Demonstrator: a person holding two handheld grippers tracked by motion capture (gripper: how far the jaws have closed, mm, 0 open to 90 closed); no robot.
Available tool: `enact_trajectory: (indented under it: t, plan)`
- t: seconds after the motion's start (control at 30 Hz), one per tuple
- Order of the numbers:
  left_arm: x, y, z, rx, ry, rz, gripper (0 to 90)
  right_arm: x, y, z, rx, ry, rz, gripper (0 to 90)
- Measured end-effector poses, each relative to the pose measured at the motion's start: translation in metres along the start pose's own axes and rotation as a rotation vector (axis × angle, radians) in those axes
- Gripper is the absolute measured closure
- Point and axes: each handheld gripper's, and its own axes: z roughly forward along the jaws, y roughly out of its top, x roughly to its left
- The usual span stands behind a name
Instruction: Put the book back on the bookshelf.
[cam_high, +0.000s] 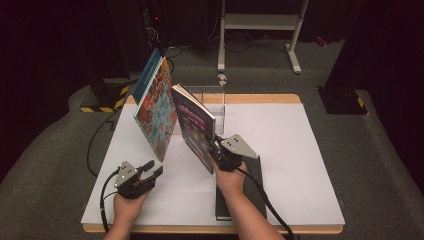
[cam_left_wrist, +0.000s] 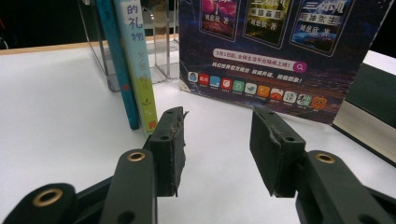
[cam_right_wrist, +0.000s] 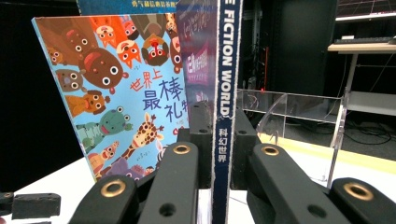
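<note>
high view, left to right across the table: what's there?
left gripper → colourful animal picture book → dark purple magazine → right gripper → dark thick book lying flat

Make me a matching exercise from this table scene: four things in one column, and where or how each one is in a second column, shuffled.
1. purple magazine
2. animal picture book
3. dark thick book
4. left gripper

a. lying flat on the table
b. jaws apart, nothing between them
c. clamped by its spine in the right gripper
d. standing tilted beside a blue book

Pairs: 1-c, 2-d, 3-a, 4-b
</note>
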Motion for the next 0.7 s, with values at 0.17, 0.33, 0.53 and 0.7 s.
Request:
enact_trajectory:
  t: [0.17, 0.33, 0.53, 0.7]
  plan:
    - [0.0, 0.001, 0.0, -0.003, -0.002, -0.003, 54.8, 0.001, -0.003, 0.0, -0.013, -0.006, -0.012, 83.6]
    - [-0.003, 0.0, 0.0, 0.001, -0.007, 0.005, 54.7, 0.0, -0.008, -0.006, -0.004, 0.018, 0.003, 82.7]
    - [-0.007, 0.0, 0.0, -0.003, -0.014, 0.008, 54.3, 0.002, -0.011, -0.011, 0.009, 0.055, 0.007, 80.7]
    - [-0.009, 0.001, 0.0, -0.007, -0.019, 0.011, 53.8, 0.008, -0.012, -0.012, 0.011, 0.069, -0.008, 77.1]
